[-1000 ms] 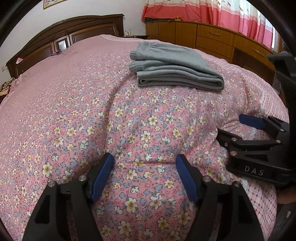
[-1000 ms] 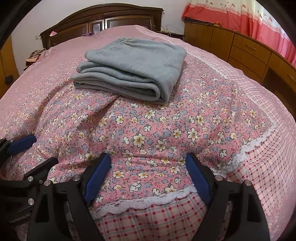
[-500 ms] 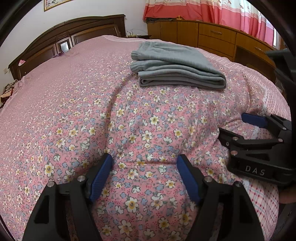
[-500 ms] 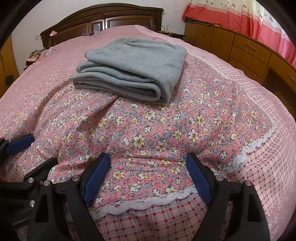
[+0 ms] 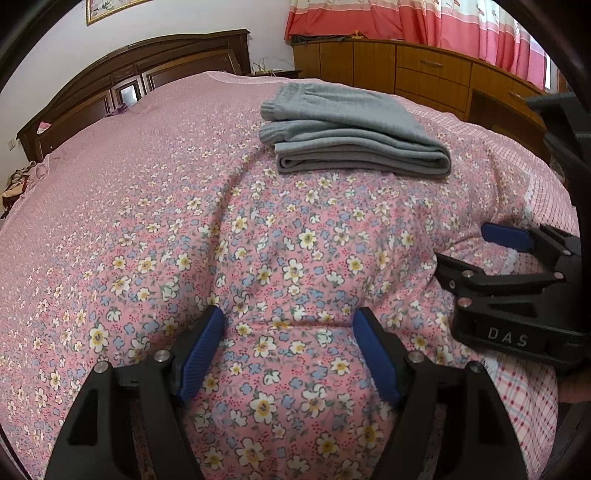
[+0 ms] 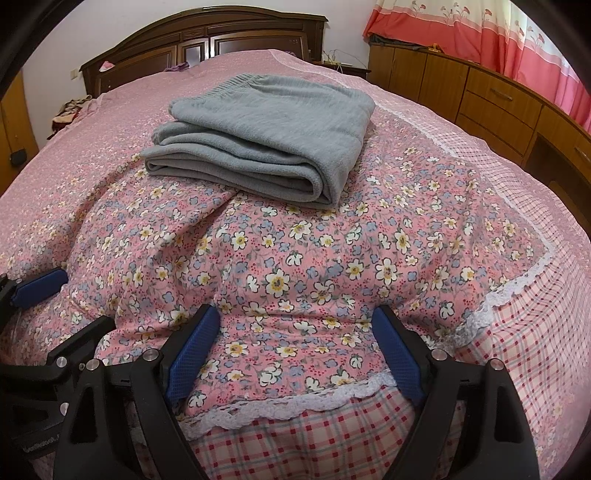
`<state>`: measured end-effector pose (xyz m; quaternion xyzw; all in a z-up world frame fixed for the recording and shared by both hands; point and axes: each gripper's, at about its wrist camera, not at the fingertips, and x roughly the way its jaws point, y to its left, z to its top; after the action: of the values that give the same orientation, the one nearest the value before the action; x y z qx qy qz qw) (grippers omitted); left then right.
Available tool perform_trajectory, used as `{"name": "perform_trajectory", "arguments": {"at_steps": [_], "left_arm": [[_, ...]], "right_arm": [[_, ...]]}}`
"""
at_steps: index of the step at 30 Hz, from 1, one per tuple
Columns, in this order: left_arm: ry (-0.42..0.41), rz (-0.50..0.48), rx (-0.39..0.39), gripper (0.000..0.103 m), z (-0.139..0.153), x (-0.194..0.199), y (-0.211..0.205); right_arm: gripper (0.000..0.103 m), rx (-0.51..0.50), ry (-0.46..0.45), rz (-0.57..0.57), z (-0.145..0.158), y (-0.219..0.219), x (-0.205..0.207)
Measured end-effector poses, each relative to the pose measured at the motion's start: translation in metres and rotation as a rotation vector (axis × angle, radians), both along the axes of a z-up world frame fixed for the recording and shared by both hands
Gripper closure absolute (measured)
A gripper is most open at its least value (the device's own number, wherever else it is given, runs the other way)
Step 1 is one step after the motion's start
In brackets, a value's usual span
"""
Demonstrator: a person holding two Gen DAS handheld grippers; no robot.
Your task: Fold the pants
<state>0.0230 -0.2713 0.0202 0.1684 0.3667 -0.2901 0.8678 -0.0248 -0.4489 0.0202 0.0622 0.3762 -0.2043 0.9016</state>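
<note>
A bed (image 6: pixel 110 206) under a pink floral quilt fills the room, with a dark wooden headboard (image 6: pixel 207 33) at 12 o'clock and wooden cabinets (image 5: pixel 424 70) below red curtains (image 6: pixel 480 33) at 2 o'clock. Only the left view shows a framed picture (image 5: pixel 110 7), only the right the quilt's lace hem (image 6: pixel 295 402). The folded grey pants (image 6: pixel 266 133) lie well ahead, long axis 10 to 4 o'clock, waistband toward the headboard; left tongs (image 5: pixel 288 354) and right tongs (image 6: pixel 295 354) stand wide, holding nothing.

The gray pants (image 6: pixel 266 136) you see on the bed are of soft, matt fleece-like cloth, with a ribbed waistband. The bedspread (image 6: pixel 314 266) is thin printed cotton cloth with a white lace trim, matt and wrinkled. Each hand-held gripper (image 5: pixel 288 354) (image 6: pixel 291 354) is of matt black plastic with textured blue pads (image 5: pixel 199 350) and shiny metal screws, and the headboard (image 6: pixel 221 33) is of glossy dark wood.
</note>
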Motion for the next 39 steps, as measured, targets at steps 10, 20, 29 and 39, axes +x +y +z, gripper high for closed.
{"name": "perform_trajectory", "arguments": {"at_steps": [10,20,29,39], "left_arm": [[-0.015,0.004,0.008,0.025,-0.0021,-0.0070,-0.0031],[-0.018,0.003,0.011,0.024,-0.0031,-0.0067,-0.0021],[-0.020,0.000,0.013,0.024,-0.0032,-0.0079,-0.0034],[-0.023,0.000,0.015,0.023,-0.0029,-0.0071,-0.0038]], "right_arm": [[0.015,-0.004,0.001,0.002,0.0002,-0.0007,0.0022],[0.015,-0.006,0.001,0.002,0.0002,-0.0002,0.0022],[0.015,-0.004,-0.002,0.003,0.0004,-0.0002,0.0027],[0.015,-0.003,-0.002,0.003,0.0003,-0.0001,0.0024]]}}
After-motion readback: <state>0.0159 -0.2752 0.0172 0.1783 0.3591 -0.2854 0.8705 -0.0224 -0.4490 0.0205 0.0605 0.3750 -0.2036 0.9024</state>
